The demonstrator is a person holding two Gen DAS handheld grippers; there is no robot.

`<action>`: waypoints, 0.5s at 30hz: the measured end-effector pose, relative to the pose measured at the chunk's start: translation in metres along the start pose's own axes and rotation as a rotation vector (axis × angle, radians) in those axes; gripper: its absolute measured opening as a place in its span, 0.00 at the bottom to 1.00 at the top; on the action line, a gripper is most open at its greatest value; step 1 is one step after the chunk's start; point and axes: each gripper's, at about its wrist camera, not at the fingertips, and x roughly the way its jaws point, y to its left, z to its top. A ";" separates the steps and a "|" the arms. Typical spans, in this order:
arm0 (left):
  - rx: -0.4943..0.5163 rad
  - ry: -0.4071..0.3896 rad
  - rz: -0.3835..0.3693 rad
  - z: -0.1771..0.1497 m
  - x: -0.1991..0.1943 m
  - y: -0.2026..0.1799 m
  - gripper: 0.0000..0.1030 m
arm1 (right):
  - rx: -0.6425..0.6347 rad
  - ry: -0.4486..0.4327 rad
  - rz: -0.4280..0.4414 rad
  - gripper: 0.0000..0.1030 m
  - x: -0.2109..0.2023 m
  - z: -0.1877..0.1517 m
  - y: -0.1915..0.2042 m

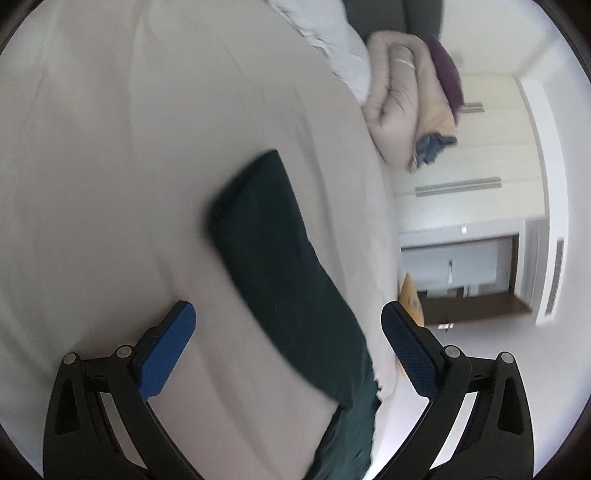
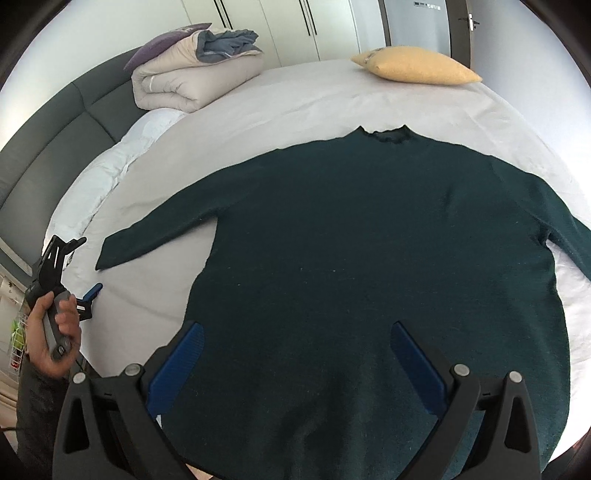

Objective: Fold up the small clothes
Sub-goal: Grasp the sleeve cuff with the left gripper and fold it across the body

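A dark green long-sleeved sweater (image 2: 369, 258) lies spread flat on the bed, collar at the far side, both sleeves stretched outward. My right gripper (image 2: 295, 354) is open above its lower hem, empty. The left wrist view shows the sweater's left sleeve (image 1: 280, 266) lying on the sheet. My left gripper (image 1: 288, 347) is open, one finger on each side of the sleeve, holding nothing. The left gripper also shows in the right wrist view (image 2: 79, 291), held in a hand near the sleeve's cuff.
The bed's light sheet (image 2: 295, 99) lies under the sweater. A folded duvet with clothes on top (image 2: 192, 74) sits at the far left beside a dark headboard (image 2: 55, 136). A yellow pillow (image 2: 417, 66) lies at the far right. Wardrobe doors (image 2: 295, 26) stand behind.
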 end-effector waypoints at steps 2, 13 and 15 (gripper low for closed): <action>0.018 -0.011 0.032 0.004 0.008 -0.004 0.99 | 0.008 0.011 0.005 1.00 0.004 -0.001 0.000; -0.121 -0.031 0.012 0.037 0.062 0.000 0.90 | 0.046 0.031 0.032 1.00 0.015 -0.008 -0.008; -0.145 -0.030 0.003 0.039 0.073 -0.003 0.64 | 0.060 0.032 0.038 1.00 0.016 -0.008 -0.012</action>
